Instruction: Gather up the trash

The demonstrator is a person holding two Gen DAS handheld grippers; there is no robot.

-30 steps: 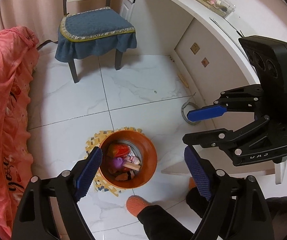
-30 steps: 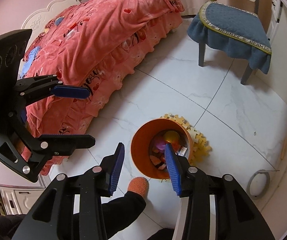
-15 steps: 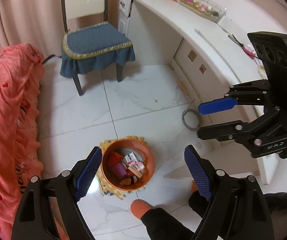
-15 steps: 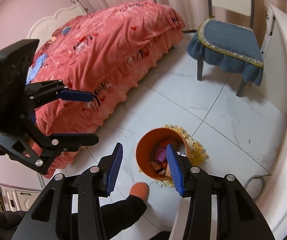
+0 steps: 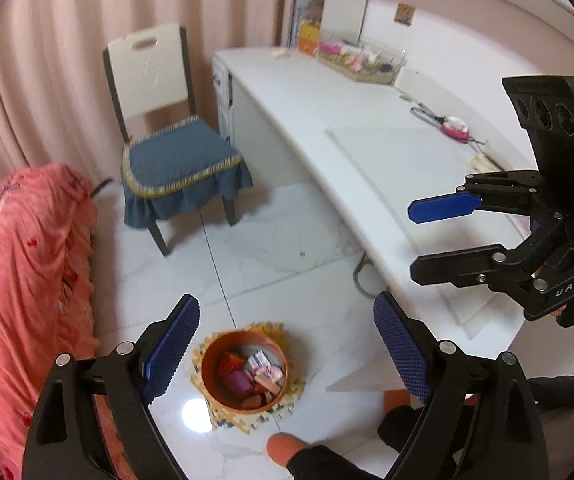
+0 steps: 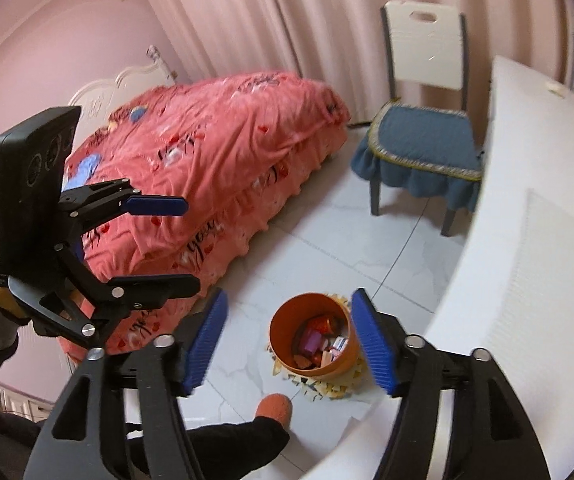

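An orange bin point(image 5: 208, 376) stands on the white floor on a yellow foam mat point(image 5: 247, 414). Inside lie red, purple and pink-white wrappers point(image 5: 247, 378). My left gripper point(image 5: 287, 348) hangs high above the bin, its jaws opening with nothing between them. My right gripper point(image 6: 289, 340) is also high over the bin point(image 6: 285, 334), and its jaws are opening around empty air. Each gripper shows in the other's view: the right gripper point(image 5: 435, 240) over the desk edge, the left gripper point(image 6: 175, 244) in front of the bed.
A chair with a blue cushion point(image 5: 179, 160) stands behind the bin. A white desk point(image 5: 367, 152) on the right carries a clear box point(image 5: 363, 60) and a pink item point(image 5: 457, 128). A bed with a red cover point(image 6: 215, 168) lies left. The person's orange-socked foot point(image 6: 275, 408) is beside the bin.
Both grippers have risen away from the bin, which now looks smaller and lower. The right jaws have spread much wider. The desk top has come into the left wrist view.
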